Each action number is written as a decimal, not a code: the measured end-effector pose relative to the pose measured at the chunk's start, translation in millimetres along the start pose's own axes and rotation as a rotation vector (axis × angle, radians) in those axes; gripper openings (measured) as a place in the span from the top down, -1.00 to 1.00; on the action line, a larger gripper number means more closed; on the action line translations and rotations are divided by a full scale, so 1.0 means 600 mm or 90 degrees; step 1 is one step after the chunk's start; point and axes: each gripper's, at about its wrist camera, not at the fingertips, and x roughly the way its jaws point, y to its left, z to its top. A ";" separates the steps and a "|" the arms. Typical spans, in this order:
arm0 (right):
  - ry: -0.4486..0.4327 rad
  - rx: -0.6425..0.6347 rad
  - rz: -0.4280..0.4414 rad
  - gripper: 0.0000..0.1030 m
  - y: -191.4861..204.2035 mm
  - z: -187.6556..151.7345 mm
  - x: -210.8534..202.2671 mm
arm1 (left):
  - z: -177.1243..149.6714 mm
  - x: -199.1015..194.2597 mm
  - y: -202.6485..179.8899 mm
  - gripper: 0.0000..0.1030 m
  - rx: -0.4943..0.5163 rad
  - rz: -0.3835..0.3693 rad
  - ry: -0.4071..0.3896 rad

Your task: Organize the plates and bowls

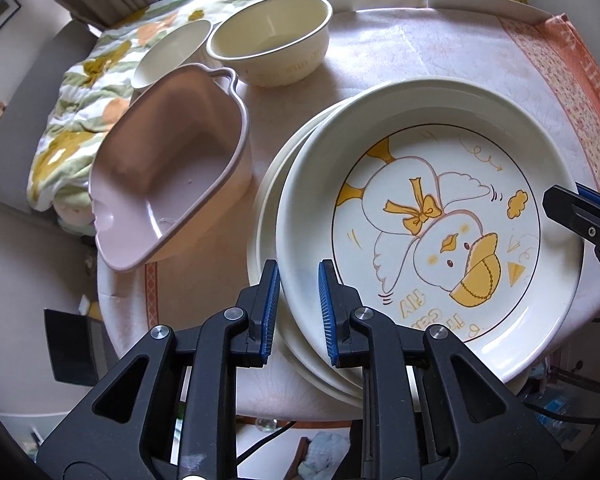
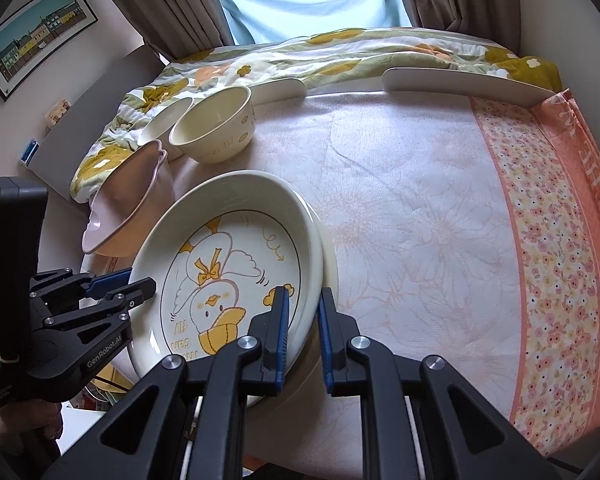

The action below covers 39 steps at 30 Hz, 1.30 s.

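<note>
A white plate with a yellow duck drawing (image 1: 440, 220) (image 2: 228, 264) lies on top of a plain cream plate (image 1: 266, 200) (image 2: 330, 258) near the table's front left. My left gripper (image 1: 300, 280) (image 2: 142, 280) is shut on the duck plate's left rim, one finger on either side of it. At the opposite rim my right gripper (image 2: 303, 300) (image 1: 554, 202) is shut on the same plate. A pink bowl (image 1: 172, 168) (image 2: 128, 200) leans tilted just left of the plates. Behind it stand a cream bowl (image 1: 272, 36) (image 2: 216, 128) and a smaller white bowl (image 1: 172, 52) (image 2: 162, 122).
The table wears a pale pink cloth (image 2: 400, 220) with a floral orange border (image 2: 560, 240) on the right. White edge guards (image 2: 460, 84) line its far side. A flowered quilt (image 2: 340, 52) lies beyond, under a curtained window. A hand grips the left tool's handle (image 2: 20, 420).
</note>
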 end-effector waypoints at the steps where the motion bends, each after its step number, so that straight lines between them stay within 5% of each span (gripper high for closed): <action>1: 0.000 0.000 0.001 0.75 0.000 0.000 0.000 | 0.001 0.000 -0.002 0.67 0.002 0.003 0.002; 6: -0.001 0.000 0.003 0.75 -0.003 -0.001 -0.002 | 0.004 -0.002 -0.010 0.67 0.012 0.018 0.009; 12: -0.001 0.003 0.009 0.78 -0.004 -0.001 -0.001 | 0.001 0.000 -0.029 0.67 0.065 0.105 0.008; 21: 0.002 -0.010 0.007 0.78 -0.003 0.002 0.001 | 0.002 -0.005 -0.013 0.67 0.037 0.069 0.004; 27: -0.019 -0.021 0.016 0.78 0.001 0.018 -0.024 | 0.003 -0.065 0.038 0.67 -0.037 -0.002 -0.065; 30: -0.027 -0.035 0.024 0.78 0.006 0.039 -0.040 | -0.004 -0.102 0.080 0.46 -0.092 -0.031 -0.109; 31: -0.030 -0.044 0.030 0.75 0.010 0.048 -0.045 | -0.007 -0.115 0.096 0.05 -0.114 -0.040 -0.122; 32: -0.035 -0.054 0.034 0.57 0.014 0.056 -0.051 | -0.012 -0.127 0.113 -0.75 -0.138 -0.045 -0.135; 33: -0.043 -0.064 0.042 0.10 0.018 0.066 -0.057 | -0.018 -0.139 0.130 -1.00 -0.162 -0.042 -0.153; 34: -0.049 -0.075 0.053 -0.26 0.024 0.077 -0.061 | -0.025 -0.155 0.148 -0.99 -0.186 -0.038 -0.181; 35: -0.054 -0.086 0.066 -0.96 0.030 0.089 -0.064 | -0.028 -0.166 0.164 -0.99 -0.200 -0.043 -0.192; 39: -0.076 -0.141 0.101 -1.00 0.067 0.136 -0.064 | -0.034 -0.173 0.238 -0.99 -0.265 -0.091 -0.198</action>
